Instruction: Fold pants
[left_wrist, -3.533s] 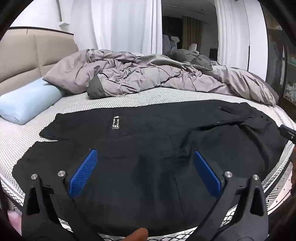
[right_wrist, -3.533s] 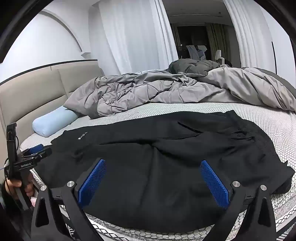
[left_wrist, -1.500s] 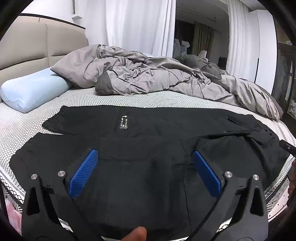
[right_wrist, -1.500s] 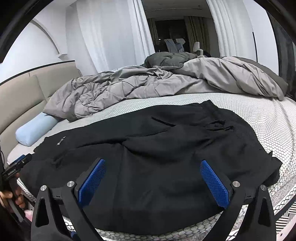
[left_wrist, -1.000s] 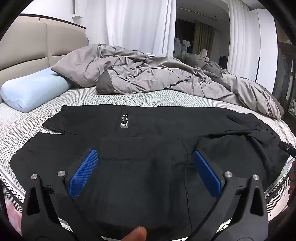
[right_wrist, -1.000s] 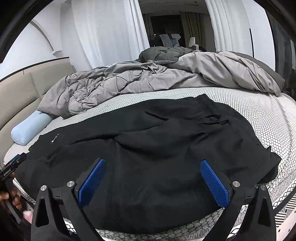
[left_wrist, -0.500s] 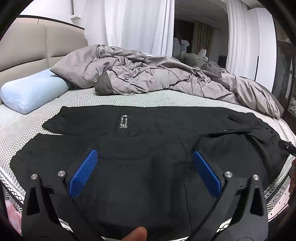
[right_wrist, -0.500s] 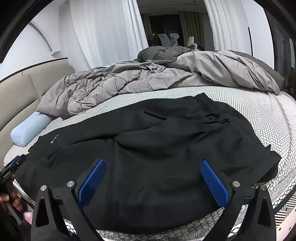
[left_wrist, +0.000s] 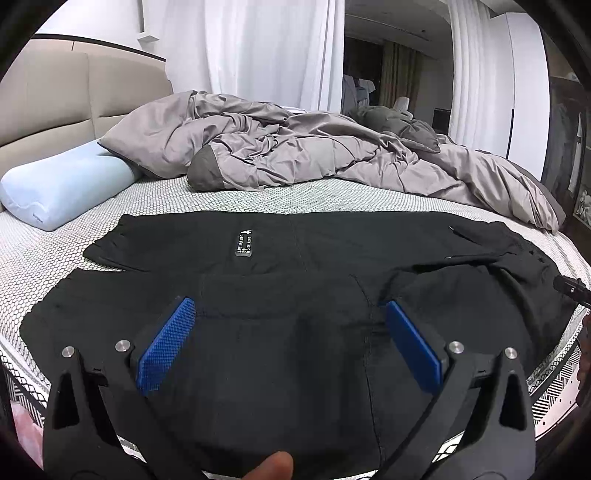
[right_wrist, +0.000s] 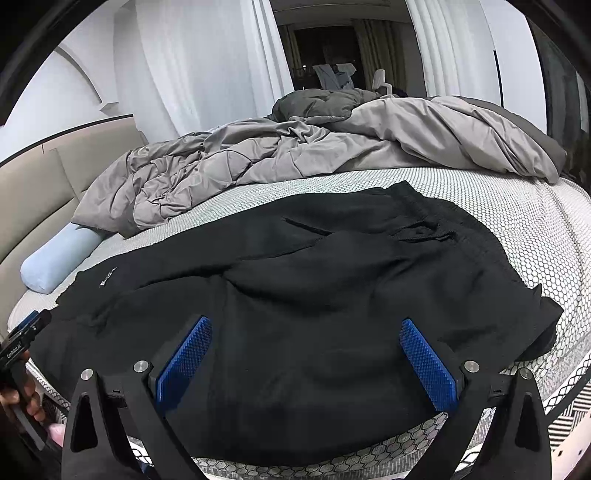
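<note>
Black pants (left_wrist: 295, 295) lie spread across the near part of the bed, legs to the left, rumpled waistband (right_wrist: 424, 221) to the right. A small white label (left_wrist: 243, 243) shows on the far leg. My left gripper (left_wrist: 288, 332) is open and empty, hovering over the near leg. My right gripper (right_wrist: 306, 354) is open and empty, over the seat area near the bed's front edge. The left gripper also shows at the left edge of the right wrist view (right_wrist: 22, 339).
A rumpled grey duvet (left_wrist: 314, 155) lies along the far side of the bed. A light blue pillow (left_wrist: 62, 188) sits at the far left by the beige headboard (left_wrist: 55, 103). The mattress (right_wrist: 535, 229) has a white honeycomb cover. White curtains hang behind.
Both grippers stay open over the pants. The right wrist view has shifted a little; the pants lie as before.
</note>
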